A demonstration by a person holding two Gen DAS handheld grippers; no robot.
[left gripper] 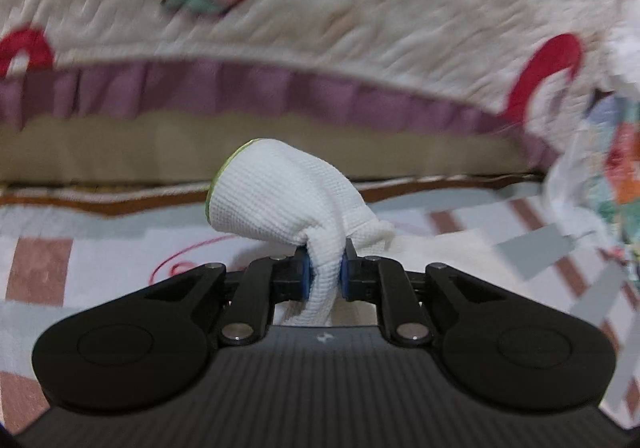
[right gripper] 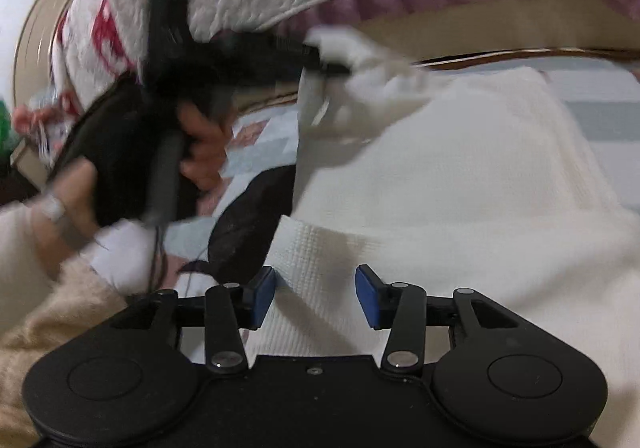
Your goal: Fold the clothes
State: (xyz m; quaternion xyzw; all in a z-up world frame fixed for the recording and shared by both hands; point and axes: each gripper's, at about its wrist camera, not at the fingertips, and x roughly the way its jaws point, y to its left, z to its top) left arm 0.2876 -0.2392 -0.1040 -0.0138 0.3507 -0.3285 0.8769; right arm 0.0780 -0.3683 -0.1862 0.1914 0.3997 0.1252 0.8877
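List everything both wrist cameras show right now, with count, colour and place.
white knit garment: one, white, spread on the bed, one end bunched in the left gripper
patchwork bedsheet: one, pale blue, white and brown squares, under the garment
quilt: one, cream with strawberry and red motifs, purple frill, behind the garment
dark cloth: one, black, left of the garment
left gripper: black, blue fingers shut on the garment
right gripper: black, blue fingers open over the garment's near edge
hand: one, gripping the left gripper's handle
sleeve: one, cream, fuzzy
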